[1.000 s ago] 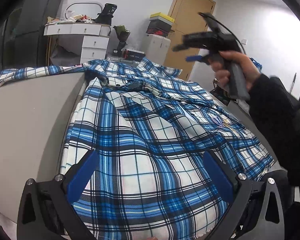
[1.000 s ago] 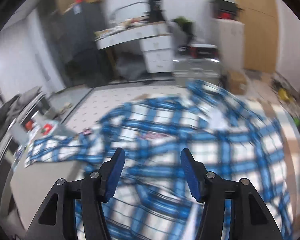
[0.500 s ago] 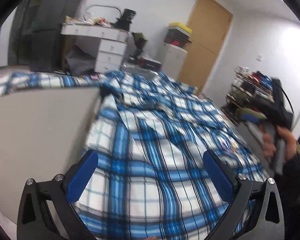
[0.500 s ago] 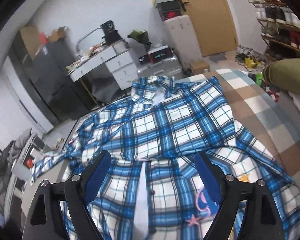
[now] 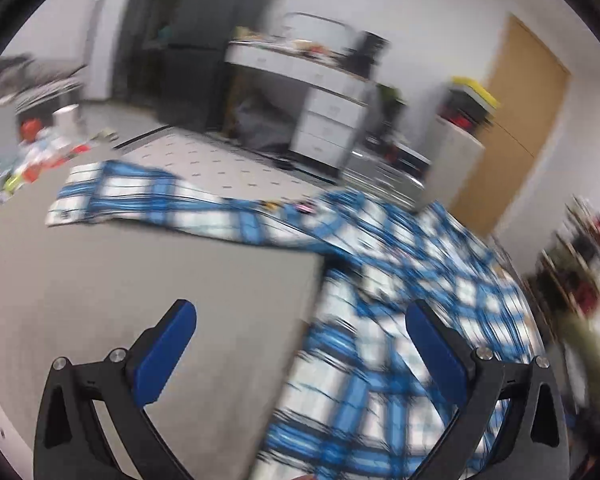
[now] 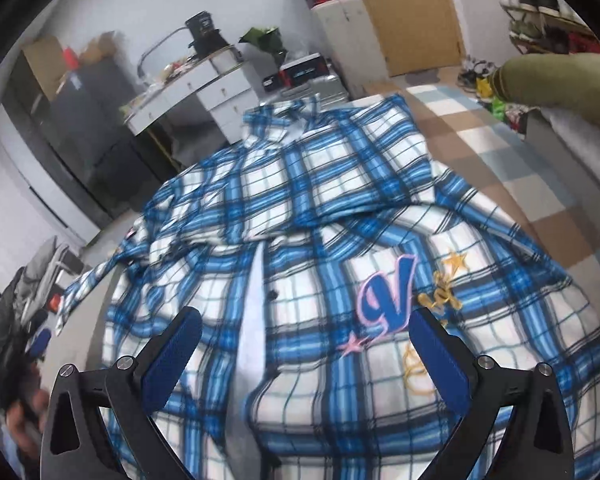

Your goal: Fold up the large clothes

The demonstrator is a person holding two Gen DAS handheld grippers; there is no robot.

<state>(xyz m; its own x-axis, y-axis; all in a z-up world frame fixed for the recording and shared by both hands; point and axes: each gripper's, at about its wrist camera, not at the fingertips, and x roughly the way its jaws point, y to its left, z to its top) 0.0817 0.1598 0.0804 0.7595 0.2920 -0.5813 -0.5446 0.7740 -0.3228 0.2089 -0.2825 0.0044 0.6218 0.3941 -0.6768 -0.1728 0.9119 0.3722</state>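
Both my tongs stand wide open and hold nothing — the left tongs (image 5: 300,344) hang over the grey worktop (image 5: 140,272), the right tongs (image 6: 304,344) just above the blue plaid shirt (image 6: 324,216). The shirt lies spread ahead of my right tongs, one sleeve (image 5: 140,204) stretched across the worktop beyond my left

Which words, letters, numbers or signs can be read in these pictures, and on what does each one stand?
"V": a large blue letter edged in pink, embroidered on the chest of the blue plaid shirt.
Yellow embroidery beside it: shapes only, no letters legible.
Dark boxes by the white desk: labels too small to read.
Left wrist view: too blurred to read anything.
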